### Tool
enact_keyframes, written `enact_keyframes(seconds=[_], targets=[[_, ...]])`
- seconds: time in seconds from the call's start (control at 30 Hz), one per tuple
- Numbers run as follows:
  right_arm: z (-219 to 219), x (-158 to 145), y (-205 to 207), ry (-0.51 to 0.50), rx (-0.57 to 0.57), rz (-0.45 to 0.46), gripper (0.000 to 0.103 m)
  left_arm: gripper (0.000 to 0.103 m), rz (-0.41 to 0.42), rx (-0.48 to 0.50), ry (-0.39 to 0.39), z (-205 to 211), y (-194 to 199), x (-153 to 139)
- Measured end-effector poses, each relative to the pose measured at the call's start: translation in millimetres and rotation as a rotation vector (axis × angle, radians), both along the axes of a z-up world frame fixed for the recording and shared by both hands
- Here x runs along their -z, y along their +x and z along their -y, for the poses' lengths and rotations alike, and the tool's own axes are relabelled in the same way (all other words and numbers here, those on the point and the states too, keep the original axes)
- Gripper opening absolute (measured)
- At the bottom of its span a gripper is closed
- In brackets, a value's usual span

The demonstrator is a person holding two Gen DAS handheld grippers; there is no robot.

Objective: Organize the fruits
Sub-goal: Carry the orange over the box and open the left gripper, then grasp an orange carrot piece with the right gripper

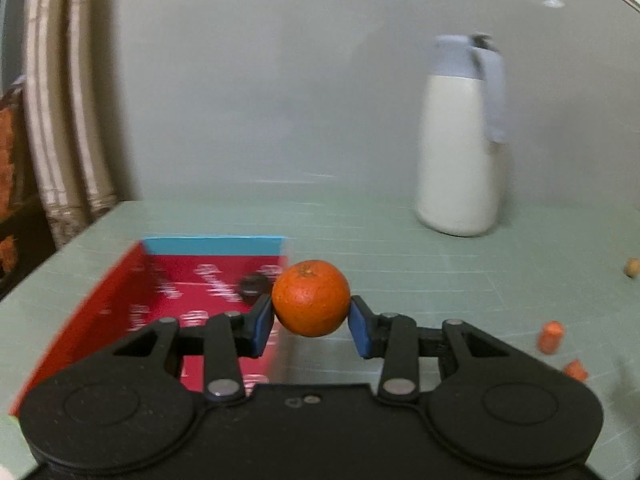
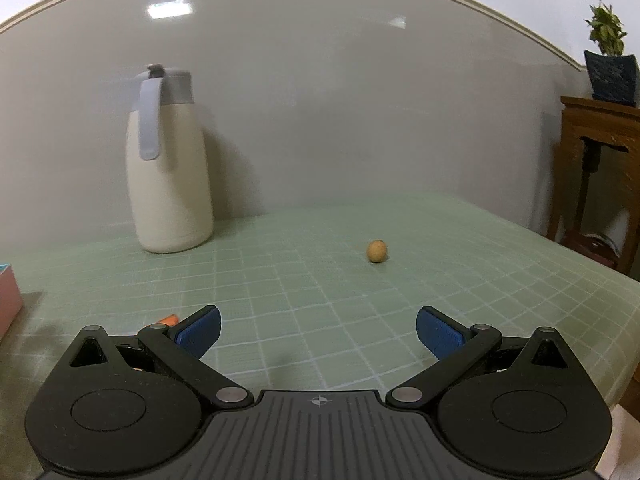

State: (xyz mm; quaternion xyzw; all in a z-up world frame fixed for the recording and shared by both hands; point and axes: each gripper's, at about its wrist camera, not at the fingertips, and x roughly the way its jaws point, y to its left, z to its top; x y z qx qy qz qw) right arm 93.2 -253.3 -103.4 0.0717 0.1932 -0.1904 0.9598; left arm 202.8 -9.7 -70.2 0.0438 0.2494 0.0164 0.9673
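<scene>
My left gripper (image 1: pixel 311 322) is shut on an orange mandarin (image 1: pixel 310 298), its blue pads pressing both sides, held just above the green mat. To its left lies an open red box (image 1: pixel 120 300) with a blue far wall, and a dark object (image 1: pixel 252 286) sits inside it. Two small orange pieces (image 1: pixel 551 337) lie on the mat at the right. My right gripper (image 2: pixel 318 334) stands open over the mat with nothing between its fingers. A small tan round fruit (image 2: pixel 377 251) sits ahead of it. An orange piece (image 2: pixel 169 319) peeks out behind its left finger.
A tall cream jug with a grey lid and handle (image 2: pixel 170 164) stands at the back by the wall. A pink box edge (image 2: pixel 8 300) shows at the far left. A wooden stand (image 2: pixel 596 168) with a potted plant stands past the table's right edge. Curtains (image 1: pixel 64 120) hang left.
</scene>
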Motion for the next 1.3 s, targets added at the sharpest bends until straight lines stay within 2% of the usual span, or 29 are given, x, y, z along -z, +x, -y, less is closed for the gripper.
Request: enact_keyframes(seconds=[0.1, 0.33, 0.5, 0.6, 0.63, 0.67, 0.83, 0.93, 1.3], targets=[[-5, 0, 0, -0.004, -0.021, 0.001, 0.103, 0.031, -0.017, -0.061, 0.019, -21, 4, 2], [-17, 3, 3, -0.023, -0.064, -0.004, 0.103, 0.032, -0.083, -0.185, -0.003, -68, 9, 17], [-29, 6, 9, -0.048, -0.095, -0.013, 0.103, 0.035, -0.119, -0.203, -0.031, -86, 8, 23], [-36, 9, 12, -0.059, -0.115, -0.017, 0.103, 0.052, -0.09, -0.204, -0.038, -85, -1, 16], [-38, 9, 13, -0.064, -0.124, -0.018, 0.103, 0.067, -0.075, -0.208, -0.04, -86, -5, 14], [-41, 10, 15, -0.069, -0.132, -0.02, 0.103, 0.077, -0.055, -0.214, -0.038, -86, -10, 10], [-51, 12, 20, -0.082, -0.169, -0.027, 0.103, 0.078, -0.012, -0.207, -0.067, -96, -25, -5], [-54, 13, 23, -0.075, -0.182, -0.027, 0.103, 0.083, 0.011, -0.225, -0.074, -105, -39, -11], [-66, 13, 44, -0.004, -0.257, -0.055, 0.103, 0.086, 0.045, -0.335, -0.043, -144, -82, -7]])
